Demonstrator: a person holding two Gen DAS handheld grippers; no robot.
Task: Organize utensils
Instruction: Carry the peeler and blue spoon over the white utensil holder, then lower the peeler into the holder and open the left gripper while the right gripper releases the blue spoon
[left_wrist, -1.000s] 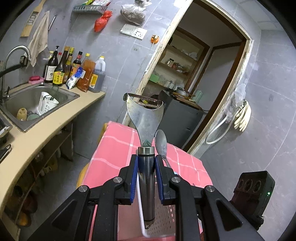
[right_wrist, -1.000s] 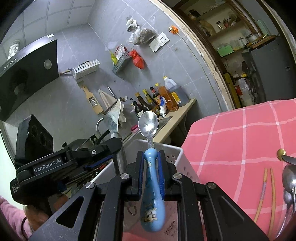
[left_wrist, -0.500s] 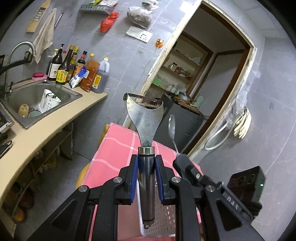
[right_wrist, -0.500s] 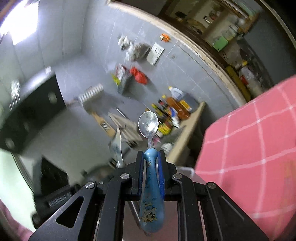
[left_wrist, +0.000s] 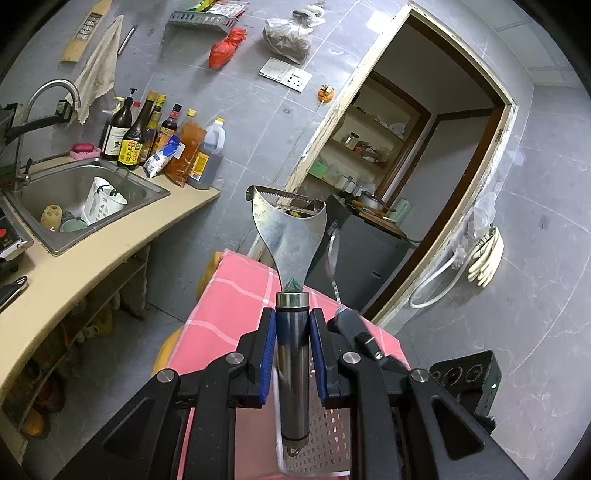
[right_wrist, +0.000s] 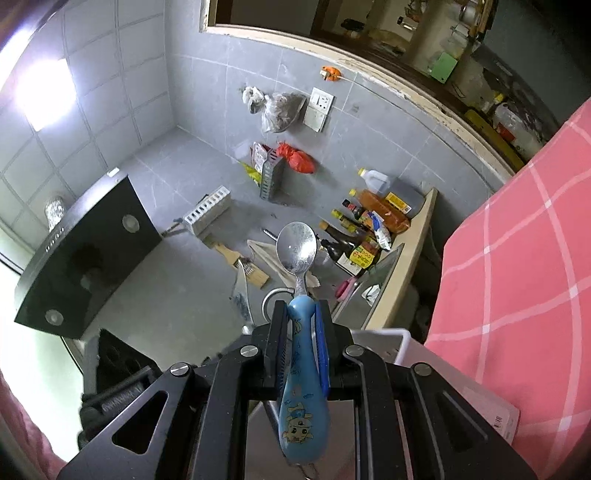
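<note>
Currently:
Left tongs (left_wrist: 292, 332): clenched on peeler (left_wrist: 290, 236) handle, upright.
Right tongs (right_wrist: 300, 332): clenched on blue-handled spoon (right_wrist: 300, 350).
Basket (left_wrist: 332, 439): white, beneath.

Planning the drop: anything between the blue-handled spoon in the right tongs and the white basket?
Nothing visible blocks it. The blue-handled metal spoon hangs over the white perforated plastic basket, beside the left tongs' steel peeler.

Grey tiled walls (left_wrist: 251, 122) — steel sink (left_wrist: 74, 188), open doorway (left_wrist: 436, 155)

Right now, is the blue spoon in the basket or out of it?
Out: the right gripper holds the blue spoon bowl-up above the white basket.
</note>
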